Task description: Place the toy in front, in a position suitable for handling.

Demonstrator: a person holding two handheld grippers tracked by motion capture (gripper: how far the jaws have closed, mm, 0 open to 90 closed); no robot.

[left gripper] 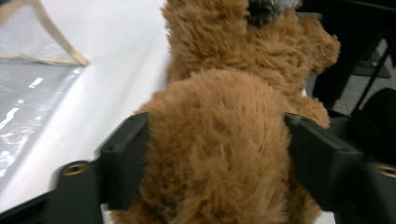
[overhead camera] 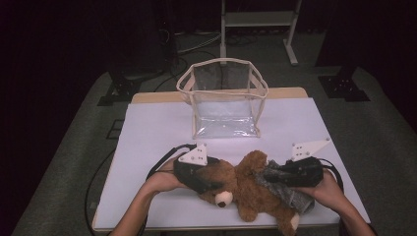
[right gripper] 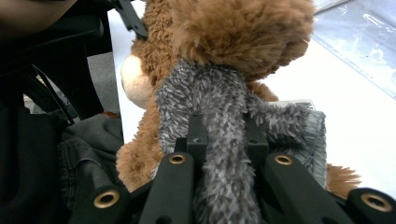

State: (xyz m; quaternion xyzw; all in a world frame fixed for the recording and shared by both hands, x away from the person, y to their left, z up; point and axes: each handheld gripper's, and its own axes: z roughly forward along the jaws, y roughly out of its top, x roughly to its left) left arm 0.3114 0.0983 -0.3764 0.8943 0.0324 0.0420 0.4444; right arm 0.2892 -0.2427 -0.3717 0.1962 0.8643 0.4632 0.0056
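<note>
Teddy bear [overhead camera: 246,189] unlabelled, grey fuzzy garment [right gripper: 224,140] unmarked

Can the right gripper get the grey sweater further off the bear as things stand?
Probably yes: the right gripper is shut on the grey sweater, and the left gripper brackets the teddy bear by the head.

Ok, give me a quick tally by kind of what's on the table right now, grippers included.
Teddy bear: 1
Grey fuzzy garment on the bear: 1
Clear bag with beige trim: 1
Grippers: 2, the left gripper around the bear's head, the right gripper pinching the grey garment
Total: 5
</note>
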